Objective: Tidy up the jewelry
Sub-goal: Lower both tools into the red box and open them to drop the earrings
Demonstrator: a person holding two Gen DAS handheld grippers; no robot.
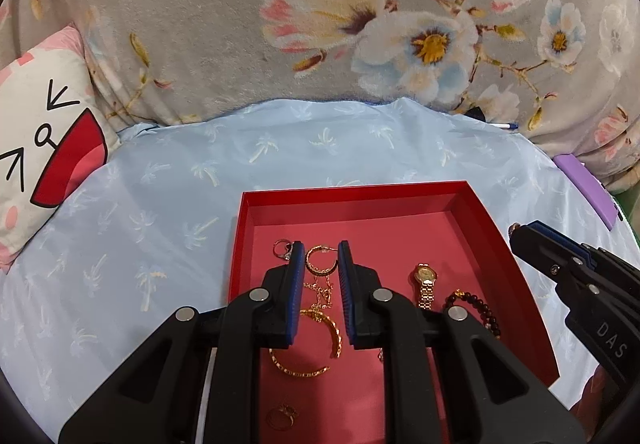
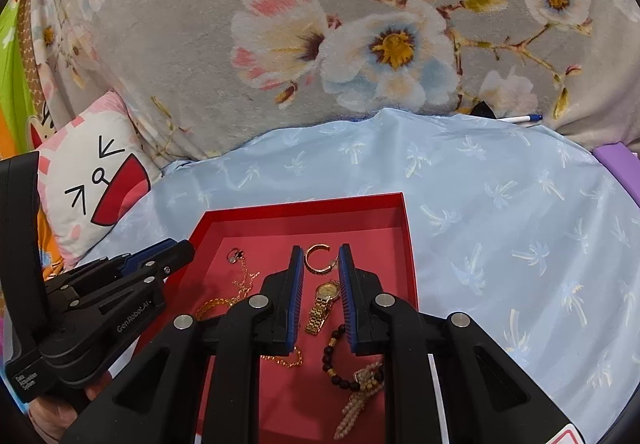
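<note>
A shallow red tray (image 1: pixel 520 268) sits on a pale blue sheet (image 1: pixel 160 203) printed with palm trees, the landmark for a scatter of jewelry. Nearest in the tray lie a small gold ring (image 1: pixel 282 416) and a gold bangle (image 1: pixel 320 340); farther in, a gold watch (image 2: pixel 322 306) stretches lengthwise, its strap running toward the near edge and its dial toward the far wall. A dark bead bracelet (image 2: pixel 334 358) curls at the tray's near right.

The left gripper (image 1: pixel 319 256) hovers over the tray's left half, fingers narrowed and holding nothing, a gold hoop earring (image 1: pixel 320 262) lying below the gap at their tips. The right gripper (image 2: pixel 320 258) hangs likewise, fingers close and empty, the watch below between them.

Beyond the tray, a cartoon-face pillow (image 1: pixel 44 147) lies left, and a grey floral blanket (image 1: pixel 280 23) rises behind.
</note>
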